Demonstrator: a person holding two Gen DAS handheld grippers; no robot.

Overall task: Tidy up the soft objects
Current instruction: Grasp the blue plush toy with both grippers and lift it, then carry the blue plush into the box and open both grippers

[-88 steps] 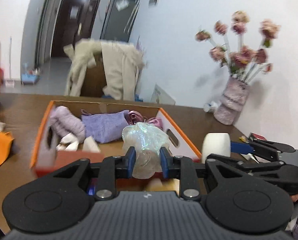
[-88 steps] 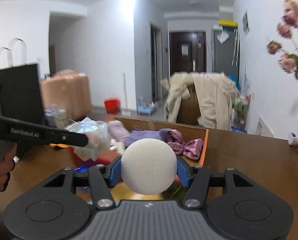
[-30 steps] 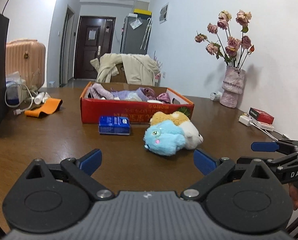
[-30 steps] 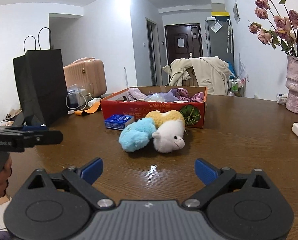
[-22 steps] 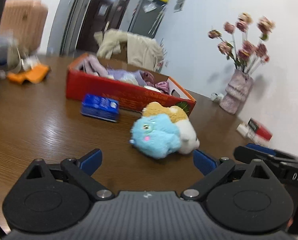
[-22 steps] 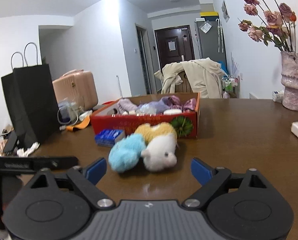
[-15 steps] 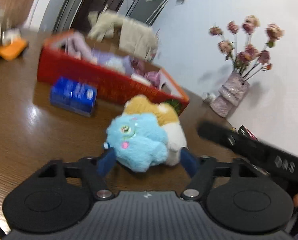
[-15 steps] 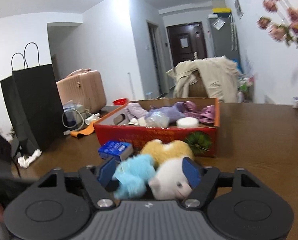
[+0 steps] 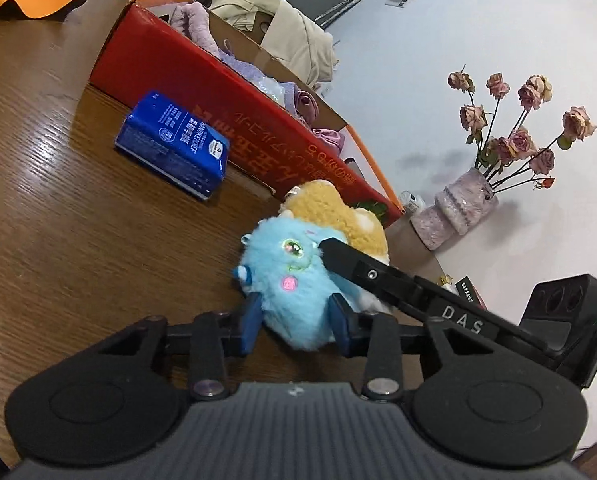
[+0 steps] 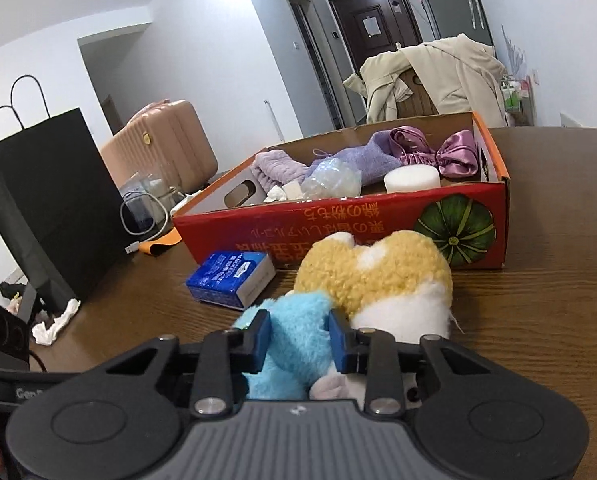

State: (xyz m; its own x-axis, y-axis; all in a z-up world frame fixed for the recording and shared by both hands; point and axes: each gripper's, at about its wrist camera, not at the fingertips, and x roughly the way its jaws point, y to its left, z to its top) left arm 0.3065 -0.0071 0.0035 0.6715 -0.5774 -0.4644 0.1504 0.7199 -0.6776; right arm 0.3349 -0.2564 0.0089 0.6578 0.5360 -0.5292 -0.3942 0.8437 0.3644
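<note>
Two fluffy round plush toys (image 9: 294, 280)

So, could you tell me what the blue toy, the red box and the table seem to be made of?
Blue toy: plush, long fluffy pile, probably synthetic fur.
Red box: cardboard, its inner walls plain brown, its outside printed red and fairly matte.
Table: dark wood or wood veneer, with visible grain and a glossy sheen.

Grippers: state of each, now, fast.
Left gripper: jaws just closing, pads pressed on the blue plush toy.
Right gripper: jaws just closing, clamped on the same blue plush toy, beside the yellow-and-white plush.
</note>
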